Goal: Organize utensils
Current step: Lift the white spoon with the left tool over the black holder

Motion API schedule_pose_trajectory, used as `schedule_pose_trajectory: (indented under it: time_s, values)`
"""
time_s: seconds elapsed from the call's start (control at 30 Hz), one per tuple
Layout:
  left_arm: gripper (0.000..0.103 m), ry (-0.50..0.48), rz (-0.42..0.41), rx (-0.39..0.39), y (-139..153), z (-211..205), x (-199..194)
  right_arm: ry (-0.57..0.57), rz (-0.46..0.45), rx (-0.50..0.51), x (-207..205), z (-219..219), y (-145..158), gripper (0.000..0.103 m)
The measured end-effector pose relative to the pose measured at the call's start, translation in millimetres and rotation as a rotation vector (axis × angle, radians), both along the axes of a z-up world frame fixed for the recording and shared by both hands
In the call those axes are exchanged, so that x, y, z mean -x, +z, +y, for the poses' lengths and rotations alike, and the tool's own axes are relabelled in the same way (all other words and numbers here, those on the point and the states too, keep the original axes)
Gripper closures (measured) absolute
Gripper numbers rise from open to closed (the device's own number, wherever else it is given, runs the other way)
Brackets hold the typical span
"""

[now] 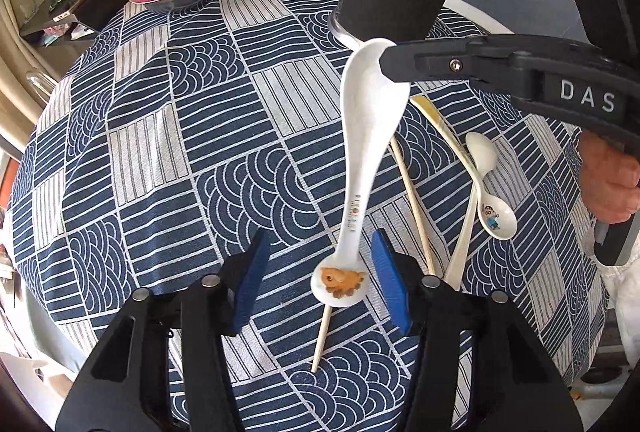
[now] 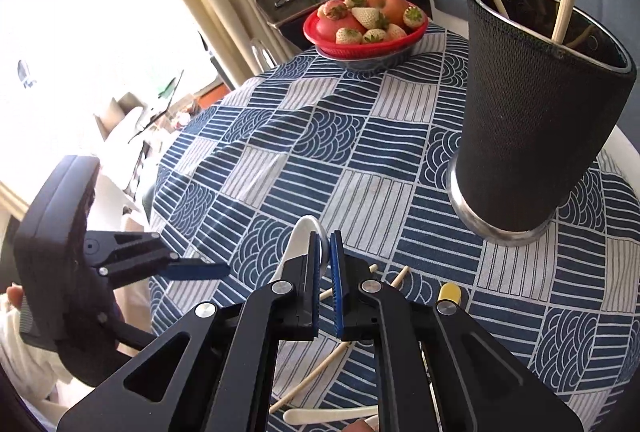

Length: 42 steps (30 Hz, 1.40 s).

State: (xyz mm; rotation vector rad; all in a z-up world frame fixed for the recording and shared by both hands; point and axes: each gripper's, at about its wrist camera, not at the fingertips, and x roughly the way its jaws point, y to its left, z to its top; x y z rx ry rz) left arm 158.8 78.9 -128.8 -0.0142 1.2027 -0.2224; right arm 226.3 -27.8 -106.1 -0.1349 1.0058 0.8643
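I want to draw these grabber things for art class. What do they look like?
Both are black plastic. The left gripper and right gripper each have two flat fingers with ribbed blue pads, joined by arms with triangle cutouts and round silver pins. White letters "DAS" mark the right one's side. No cables or sleeves show clearly.

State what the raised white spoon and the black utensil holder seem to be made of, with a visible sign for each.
White spoon: probably glazed ceramic or melamine; glossy, smooth, with a printed picture.
Utensil holder: apparently shiny metal, seen at base and rim, under a matte black textured sleeve.
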Motion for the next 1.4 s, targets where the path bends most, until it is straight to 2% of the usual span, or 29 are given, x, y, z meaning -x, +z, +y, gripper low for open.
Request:
schedule_pose_trajectory:
  time_s: [0.03,0.07,0.17,0.37,0.6,0.97,1.4]
  values:
    - [0.071,-0.003,0.007,0.018,-1,-1,0,-0.001,-0.002,-0.009,1,0,2,0.098]
    - [0.076,-0.004,0.009,0.029,-2,-2,1,0.0,-0.003,-0.017,2,0,4,0.098]
    - [0.077,-0.003,0.005,0.04,0,-3,3,0.007,-0.024,-0.012,6,0,9,0.098]
    - [0.077,-0.019,-0.017,0.015,14,-8,-2,-0.013,-0.053,-0.037,9,-9,23,0.098]
    - [0.077,-0.036,-0.065,0.029,44,-15,-17,-0.052,-0.128,-0.064,10,-26,58,0.098]
    - [0.077,-0.14,-0.15,0.027,98,-45,-46,-0.13,-0.286,-0.059,9,-55,123,0.097]
    - [0.078,-0.273,-0.266,0.026,155,-74,-84,-0.238,-0.438,-0.027,1,-81,185,0.098]
